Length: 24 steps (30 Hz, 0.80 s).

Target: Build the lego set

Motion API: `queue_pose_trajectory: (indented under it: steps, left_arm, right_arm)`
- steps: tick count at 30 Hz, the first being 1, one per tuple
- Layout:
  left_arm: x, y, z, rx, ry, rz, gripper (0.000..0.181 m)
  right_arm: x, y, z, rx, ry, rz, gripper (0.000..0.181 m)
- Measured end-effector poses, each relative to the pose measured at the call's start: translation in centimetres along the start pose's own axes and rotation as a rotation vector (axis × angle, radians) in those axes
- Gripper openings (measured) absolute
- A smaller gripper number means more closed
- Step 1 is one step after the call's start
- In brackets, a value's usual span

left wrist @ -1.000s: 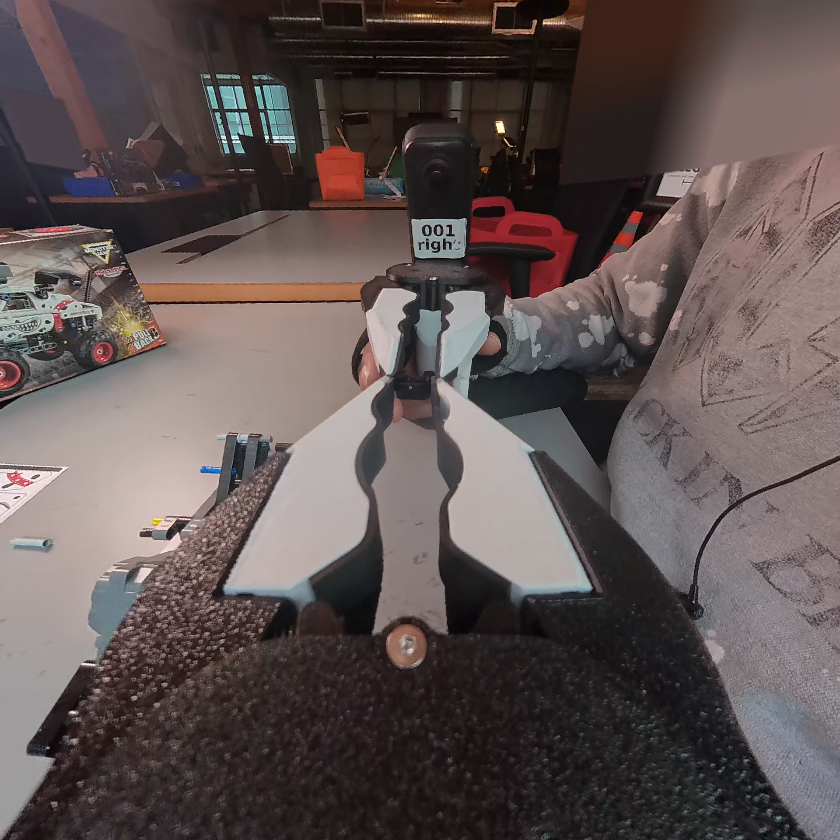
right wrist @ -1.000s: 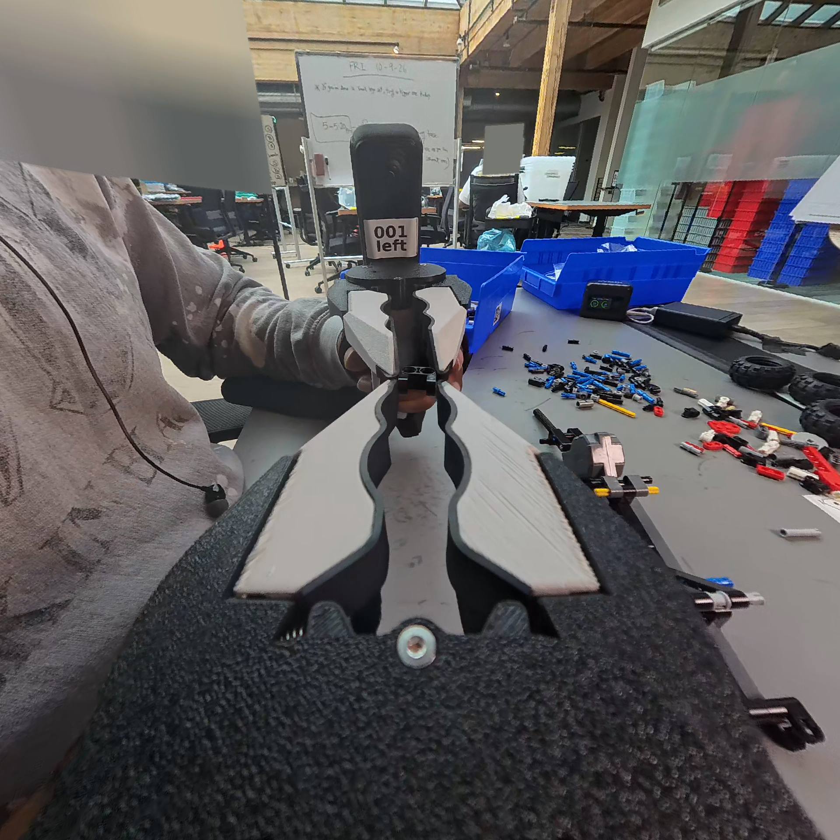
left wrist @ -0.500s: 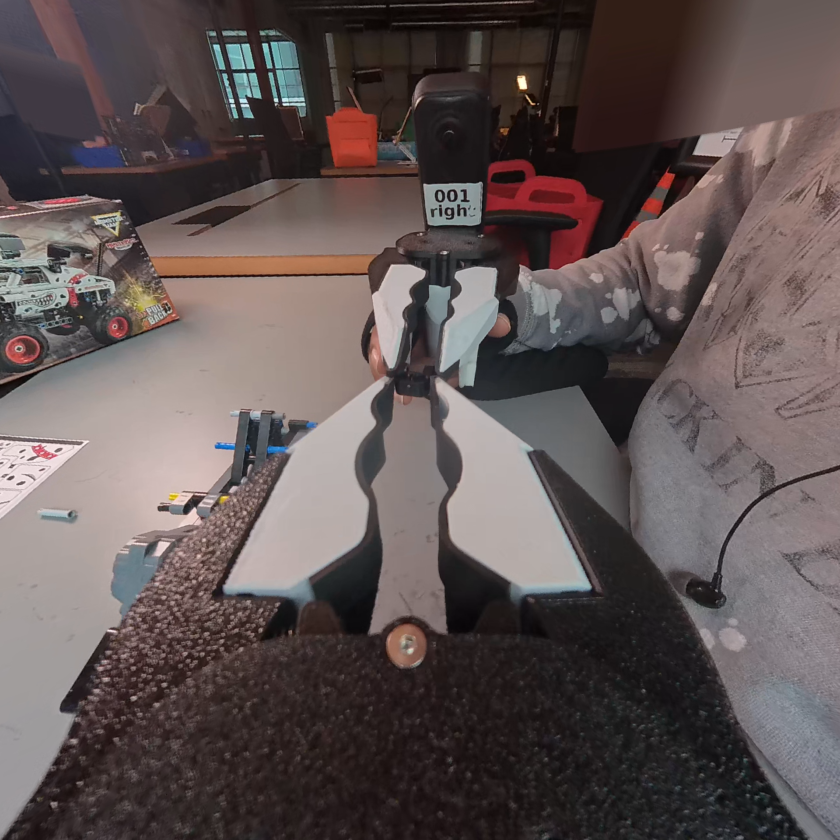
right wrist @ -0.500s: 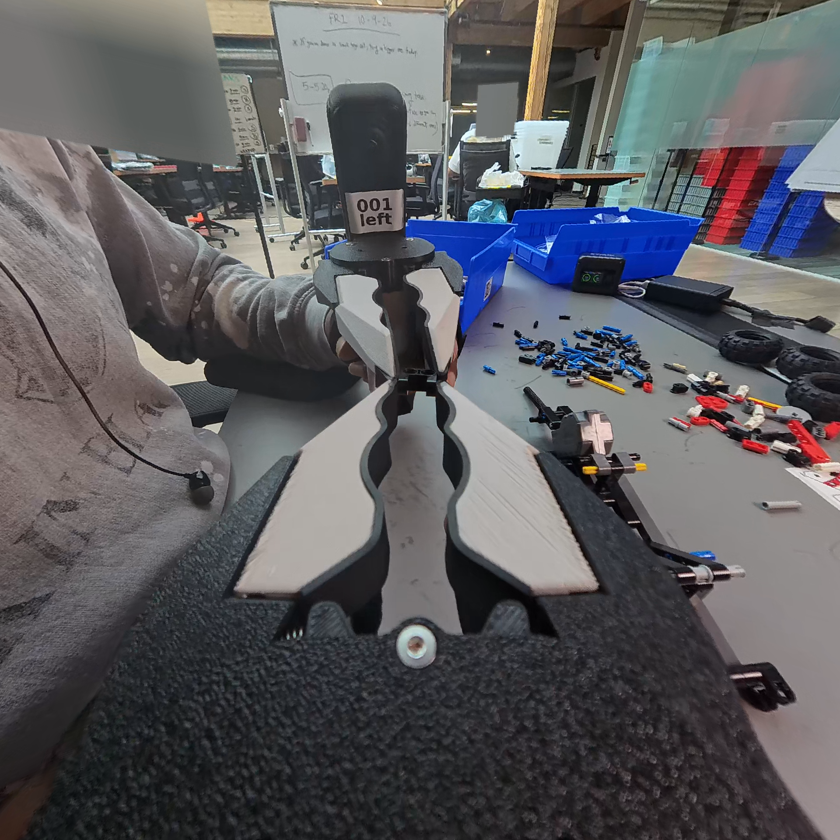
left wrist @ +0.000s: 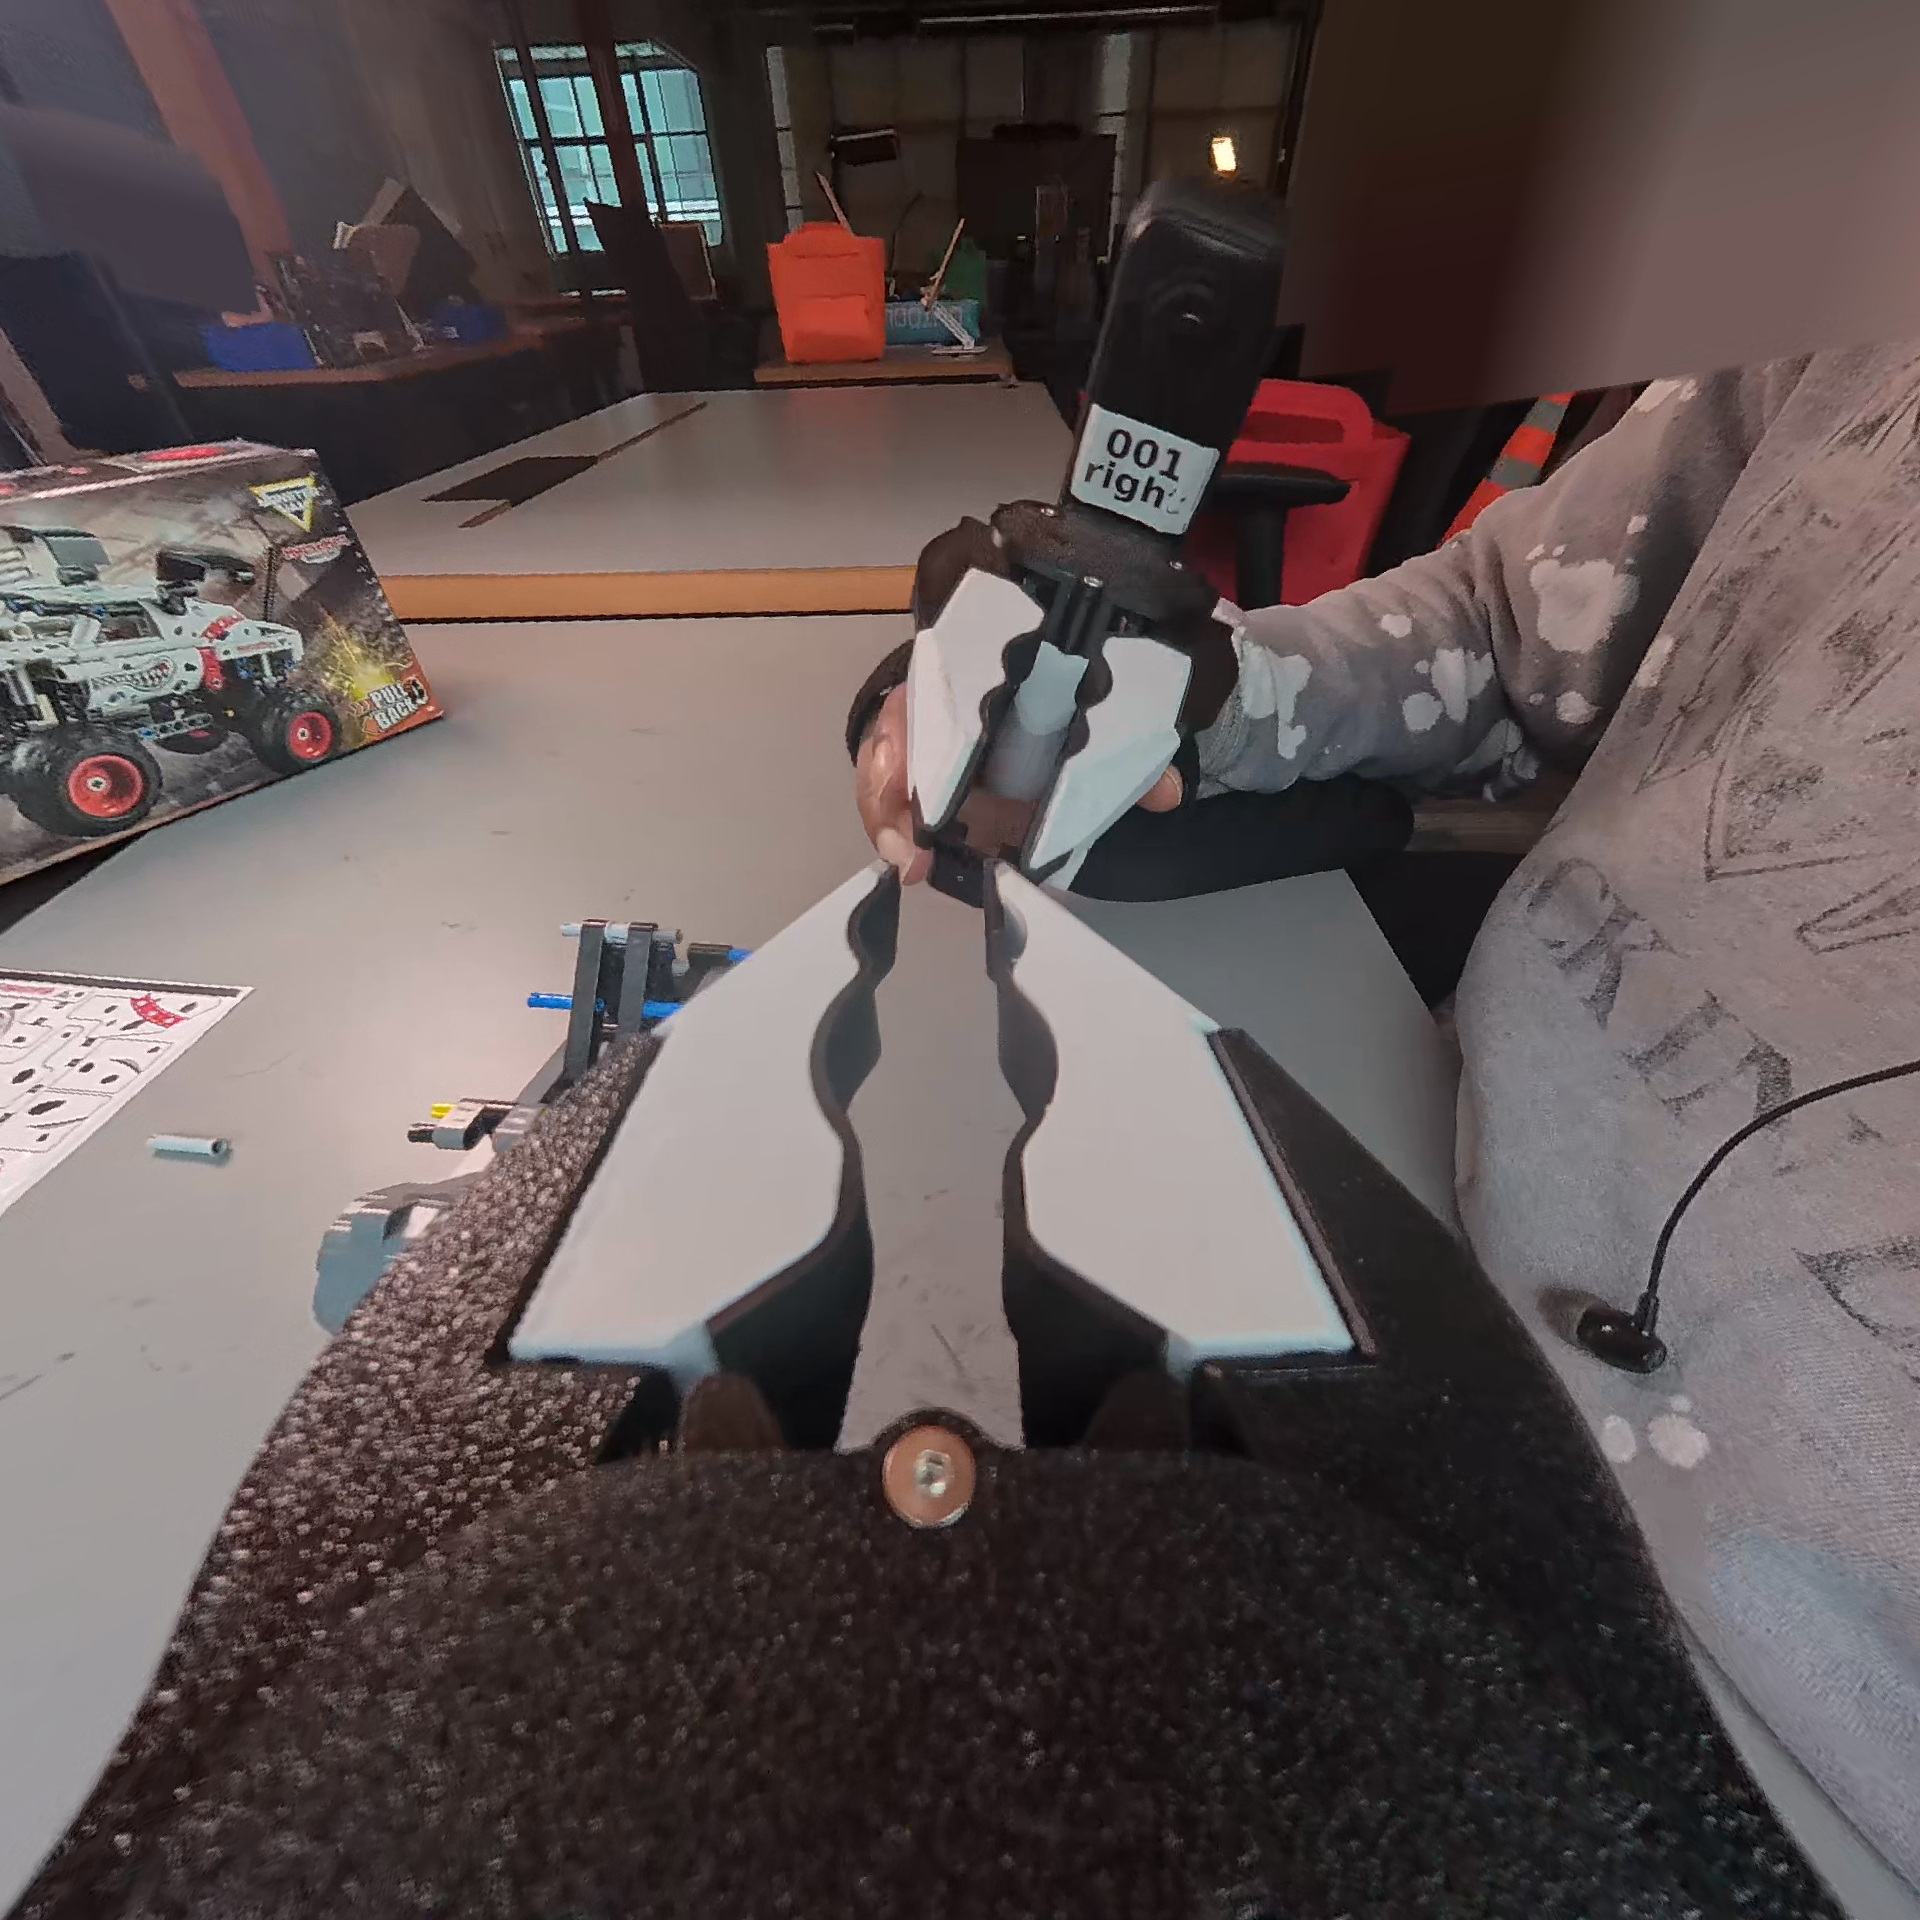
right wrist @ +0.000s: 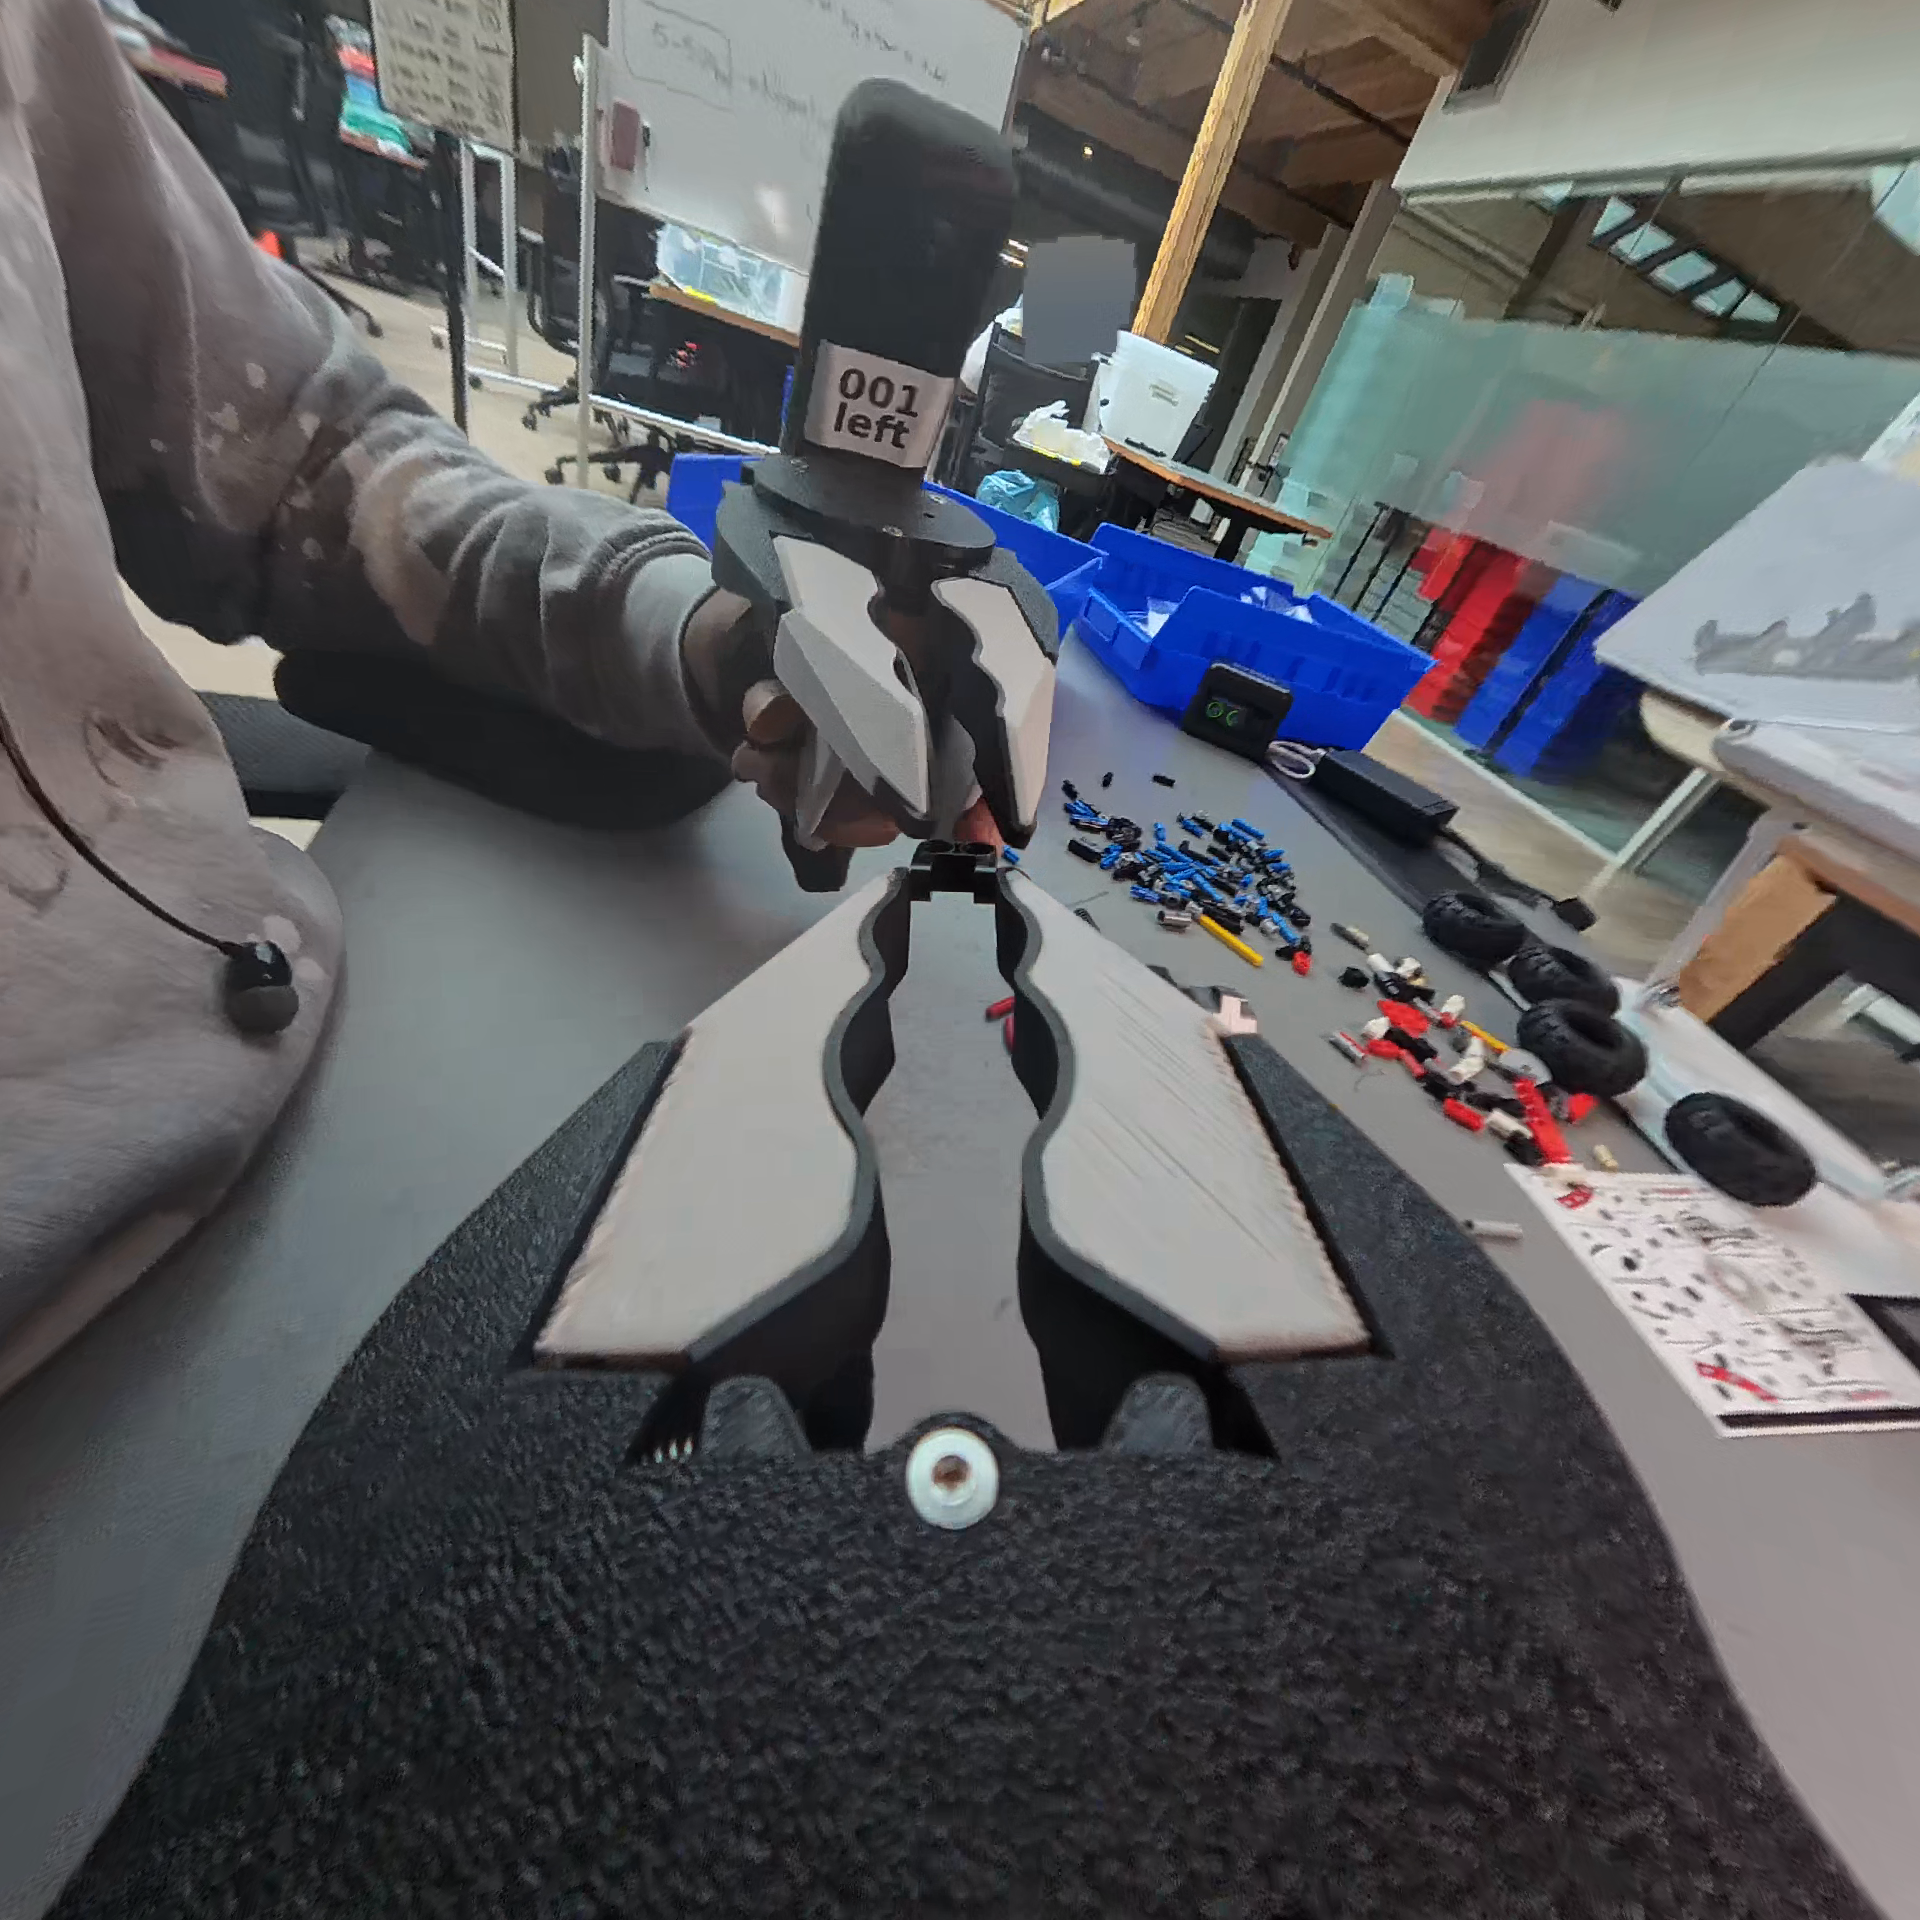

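A small black lego piece (right wrist: 951, 868) with two round holes sits between the tips of my right gripper (right wrist: 951, 885), which is shut on it. My left gripper (left wrist: 943, 888) faces the right one tip to tip above the table, jaws narrow, pinching the far end of the same piece (left wrist: 961, 878). In the right wrist view the left gripper (right wrist: 971, 826) leans to the left. In the left wrist view the right gripper (left wrist: 982, 852) leans to the right. The partly built grey and black chassis (left wrist: 623, 982) lies on the table left of my left gripper.
The set's box (left wrist: 177, 644), a printed sheet (left wrist: 94, 1049) and a small grey tube (left wrist: 187, 1146) lie to the left. Loose blue and black pins (right wrist: 1195, 873), red and white parts (right wrist: 1455, 1060), black tyres (right wrist: 1579, 1044), another printed sheet (right wrist: 1714, 1299) and blue bins (right wrist: 1247, 644) are there. The person's torso is close by.
Both grippers have rolled and now tilt against each other, where before they stood straight. The right wrist view has swung, so the chassis has almost left it. The black piece stays between the tips.
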<state>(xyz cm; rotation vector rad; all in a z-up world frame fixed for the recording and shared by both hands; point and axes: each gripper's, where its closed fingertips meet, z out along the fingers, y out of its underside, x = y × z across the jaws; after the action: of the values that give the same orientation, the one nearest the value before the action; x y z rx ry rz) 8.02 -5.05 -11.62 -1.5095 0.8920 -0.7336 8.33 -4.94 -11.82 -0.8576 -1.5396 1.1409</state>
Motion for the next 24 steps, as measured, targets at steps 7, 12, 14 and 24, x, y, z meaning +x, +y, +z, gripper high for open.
queue_pose_trajectory:
  steps: [7,12,14,24]
  left_arm:
    - [0.4,-0.4,-0.4,0.042,0.099,-0.148,0.026]
    - [0.9,0.2,0.0,0.006,0.116,-0.148,0.024]
    - [0.9,0.5,0.2,-0.011,0.115,-0.163,0.020]
    - [0.6,2.0,0.3,-0.104,0.118,-0.218,0.014]
  right_arm:
    - [-0.2,-0.8,0.3,0.007,0.100,-0.272,0.016]
    - [-0.2,-0.3,0.3,-0.020,0.104,-0.305,0.016]
    - [-0.5,0.2,0.5,-0.048,0.096,-0.342,0.016]
    - [-0.9,1.6,0.9,-0.123,0.094,-0.427,0.016]
